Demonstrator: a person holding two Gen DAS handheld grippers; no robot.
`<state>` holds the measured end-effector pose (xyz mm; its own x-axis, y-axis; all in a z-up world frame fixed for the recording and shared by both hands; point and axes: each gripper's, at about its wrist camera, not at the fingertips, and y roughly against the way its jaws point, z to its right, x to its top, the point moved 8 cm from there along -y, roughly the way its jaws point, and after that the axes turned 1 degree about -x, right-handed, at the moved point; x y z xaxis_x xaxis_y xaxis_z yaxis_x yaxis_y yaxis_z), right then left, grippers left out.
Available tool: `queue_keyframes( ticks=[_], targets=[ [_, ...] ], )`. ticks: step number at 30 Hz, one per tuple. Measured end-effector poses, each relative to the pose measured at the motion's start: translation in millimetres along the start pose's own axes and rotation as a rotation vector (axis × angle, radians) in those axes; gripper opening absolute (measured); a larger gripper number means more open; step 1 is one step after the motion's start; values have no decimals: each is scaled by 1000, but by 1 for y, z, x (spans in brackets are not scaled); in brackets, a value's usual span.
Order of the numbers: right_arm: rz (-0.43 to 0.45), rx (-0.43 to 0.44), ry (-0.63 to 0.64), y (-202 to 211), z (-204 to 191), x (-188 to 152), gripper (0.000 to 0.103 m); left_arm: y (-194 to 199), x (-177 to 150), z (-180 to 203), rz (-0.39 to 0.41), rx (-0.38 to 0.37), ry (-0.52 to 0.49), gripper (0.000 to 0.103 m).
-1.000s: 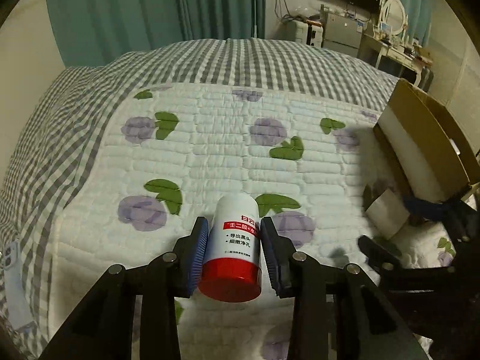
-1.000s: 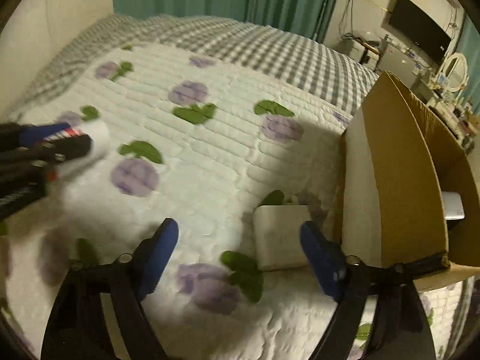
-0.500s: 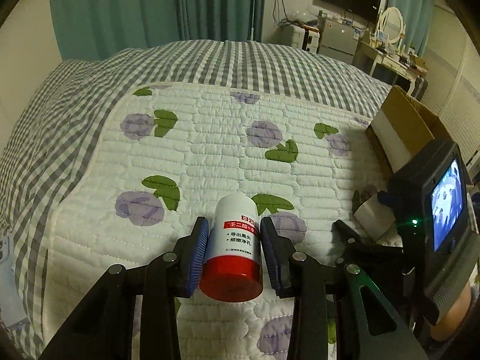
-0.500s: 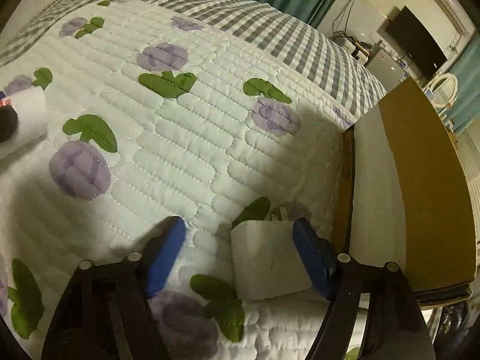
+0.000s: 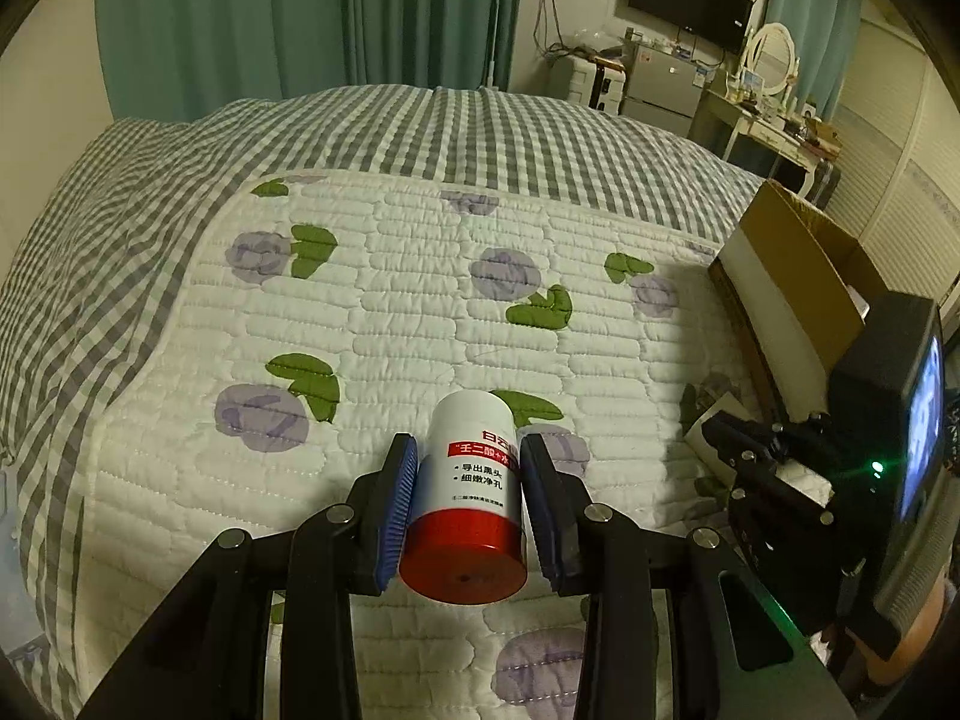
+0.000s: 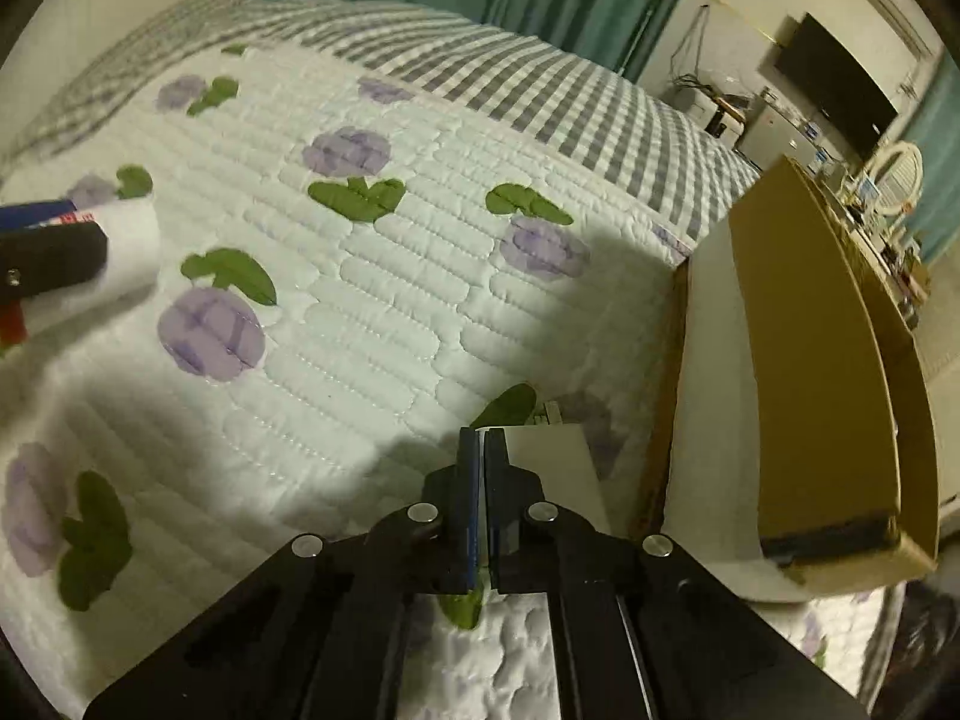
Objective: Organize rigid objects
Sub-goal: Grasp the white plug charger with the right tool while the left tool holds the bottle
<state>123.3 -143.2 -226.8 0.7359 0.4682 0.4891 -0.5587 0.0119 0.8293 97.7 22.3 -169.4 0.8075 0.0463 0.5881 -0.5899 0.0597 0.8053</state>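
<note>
My left gripper (image 5: 468, 480) is shut on a white bottle with a red cap (image 5: 468, 498), held above the quilt, cap toward the camera. The bottle also shows at the left edge of the right wrist view (image 6: 123, 246). My right gripper (image 6: 480, 450) has its blue pads pressed together, just left of a small white box (image 6: 555, 468) lying on the quilt; the pads hold nothing that I can see. That white box peeks out behind the right gripper in the left wrist view (image 5: 711, 426). An open cardboard box (image 6: 810, 360) stands right of it.
The bed carries a white quilt with purple flowers (image 5: 420, 312) over a grey checked cover (image 5: 420, 132). Green curtains (image 5: 300, 18) hang behind. A desk with a mirror (image 5: 774, 60) and a wall screen stand at the far right.
My right gripper closed from wide open to pads together, ending beside the white box's left edge. The left gripper rose slightly with the bottle still in it.
</note>
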Motion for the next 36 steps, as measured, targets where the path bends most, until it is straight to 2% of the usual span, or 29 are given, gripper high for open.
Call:
queue_keyframes(
  ticks=[1, 2, 3, 8, 13, 15, 17, 20, 24, 30, 36],
  targets=[
    [-19, -31, 9, -3, 1, 0, 20, 0, 0, 0, -1, 0, 0, 36],
    [-79, -62, 15, -12, 5, -5, 61, 0, 0, 0, -2, -1, 0, 36],
    [-108, -66, 38, -15, 3, -11, 63, -1, 0, 0, -2, -3, -1, 36],
    [-89, -88, 49, -18, 2, -13, 64, 0, -1, 2, -3, -10, -5, 36],
    [-91, -164, 118, -31, 0, -11, 64, 1, -2, 0, -3, -12, 4, 36],
    [-99, -176, 126, -32, 2, -10, 61, 2, -2, -1, -2, -17, 9, 36],
    [-110, -228, 135, -32, 9, -13, 48, 3, -2, -2, 0, -22, 13, 36],
    [-95, -226, 131, -25, 11, -15, 47, 3, -3, -3, 0, -28, 15, 36],
    [-51, -185, 85, -9, 18, -11, 36, 2, -3, -1, -1, -29, 10, 36],
    [7, -60, 3, 18, 19, -11, 31, 3, -3, 4, 3, -19, 5, 36],
    [91, 53, -33, 55, 11, -5, 30, 23, 0, 26, 50, -31, -45, 36]
  ],
)
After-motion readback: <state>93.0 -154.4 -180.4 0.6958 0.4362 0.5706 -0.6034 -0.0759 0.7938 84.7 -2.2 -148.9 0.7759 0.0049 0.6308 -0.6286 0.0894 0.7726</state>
